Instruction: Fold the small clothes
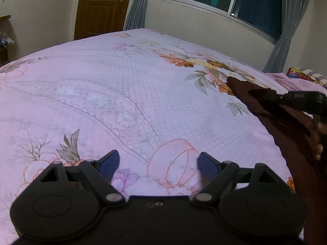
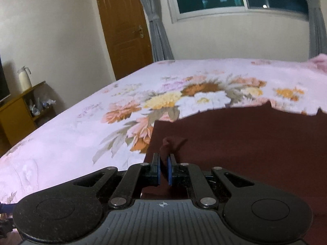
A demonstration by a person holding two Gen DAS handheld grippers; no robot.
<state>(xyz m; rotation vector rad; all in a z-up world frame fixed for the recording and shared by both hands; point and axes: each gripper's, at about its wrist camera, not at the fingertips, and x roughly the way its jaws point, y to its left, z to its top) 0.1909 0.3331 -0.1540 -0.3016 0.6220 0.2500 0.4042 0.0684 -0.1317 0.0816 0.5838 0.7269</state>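
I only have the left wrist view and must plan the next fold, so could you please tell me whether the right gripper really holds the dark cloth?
Observer: Yes, the right gripper is shut on a bunched bit of the maroon cloth.
Operator: Thank you. How does the rest of the cloth lie?
Observer: It spreads mostly flat on the bed, with a straight left edge.
Operator: Is anything in the room to the bed's left?
Observer: A wooden cabinet stands by the wall, with a white flask on top.
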